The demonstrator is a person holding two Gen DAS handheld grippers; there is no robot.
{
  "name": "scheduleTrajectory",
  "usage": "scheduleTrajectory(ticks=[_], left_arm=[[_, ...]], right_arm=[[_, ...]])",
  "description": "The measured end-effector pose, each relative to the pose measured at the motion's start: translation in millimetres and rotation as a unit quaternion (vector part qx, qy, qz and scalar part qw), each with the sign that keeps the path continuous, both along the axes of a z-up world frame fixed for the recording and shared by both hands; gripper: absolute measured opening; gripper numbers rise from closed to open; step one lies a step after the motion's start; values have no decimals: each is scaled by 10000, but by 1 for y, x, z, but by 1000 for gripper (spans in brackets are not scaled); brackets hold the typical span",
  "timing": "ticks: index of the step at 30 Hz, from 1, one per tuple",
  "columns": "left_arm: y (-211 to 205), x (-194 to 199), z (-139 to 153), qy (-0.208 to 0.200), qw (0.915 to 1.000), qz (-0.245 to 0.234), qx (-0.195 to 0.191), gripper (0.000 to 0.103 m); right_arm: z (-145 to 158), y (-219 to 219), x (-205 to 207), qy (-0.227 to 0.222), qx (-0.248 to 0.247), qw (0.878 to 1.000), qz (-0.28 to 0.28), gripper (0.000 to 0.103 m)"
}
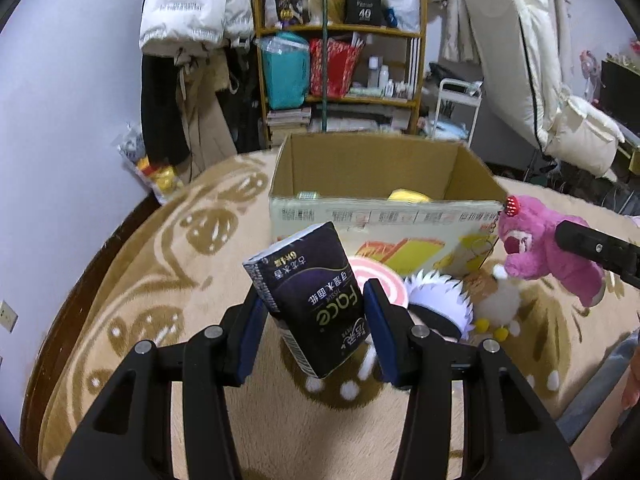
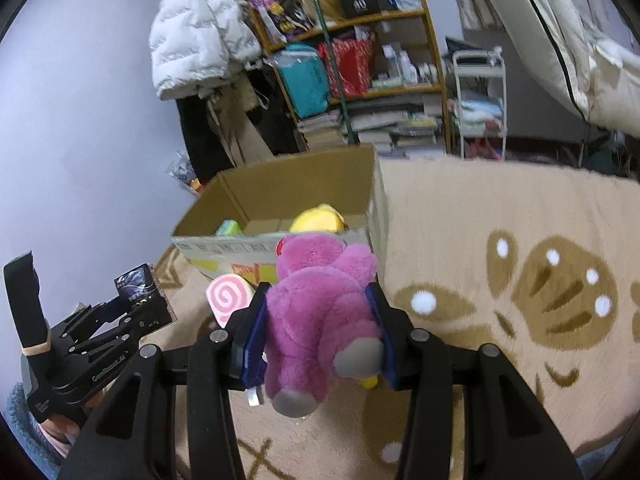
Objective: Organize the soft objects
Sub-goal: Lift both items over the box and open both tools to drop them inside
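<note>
Carrying two soft things toward the cardboard box (image 1: 384, 184)
Left gripper (image 1: 316, 312) jaws pinched the tissue pack (image 1: 308, 292); right gripper (image 2: 320, 320) jaws pinched the pink bear (image 2: 320, 304), box just ahead of both

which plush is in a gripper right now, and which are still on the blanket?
The pink bear, clamped in the right gripper. The white spiky-haired doll and the cream chick lie loose on the blanket.

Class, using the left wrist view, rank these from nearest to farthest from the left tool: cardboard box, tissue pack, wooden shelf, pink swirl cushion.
1. tissue pack, gripped in the left tool
2. pink swirl cushion, just behind, on the rug
3. cardboard box, further back, centre
4. wooden shelf, against the far wall
</note>
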State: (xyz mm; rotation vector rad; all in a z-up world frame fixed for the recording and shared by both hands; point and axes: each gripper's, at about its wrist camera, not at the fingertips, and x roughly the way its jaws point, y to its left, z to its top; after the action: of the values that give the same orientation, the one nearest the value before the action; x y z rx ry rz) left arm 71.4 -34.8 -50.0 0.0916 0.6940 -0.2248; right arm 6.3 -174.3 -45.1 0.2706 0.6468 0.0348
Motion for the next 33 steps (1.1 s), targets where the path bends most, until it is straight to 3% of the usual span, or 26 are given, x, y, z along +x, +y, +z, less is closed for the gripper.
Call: scheduleTrajectory(ticks=[11,19,33], left_arm=[[-6,2,38,-722,9973,-41,-138,47],[-21,11,59,-1193,9923,-280,163,47],[-39,58,74,-1508,9872,-360,380,47]], right_arm=[[23,7,6,-505,-42,9986,162,49],[32,6,27,-700,-24,9973,215,49],[54,7,76,-947,-392,9942,323,49]])
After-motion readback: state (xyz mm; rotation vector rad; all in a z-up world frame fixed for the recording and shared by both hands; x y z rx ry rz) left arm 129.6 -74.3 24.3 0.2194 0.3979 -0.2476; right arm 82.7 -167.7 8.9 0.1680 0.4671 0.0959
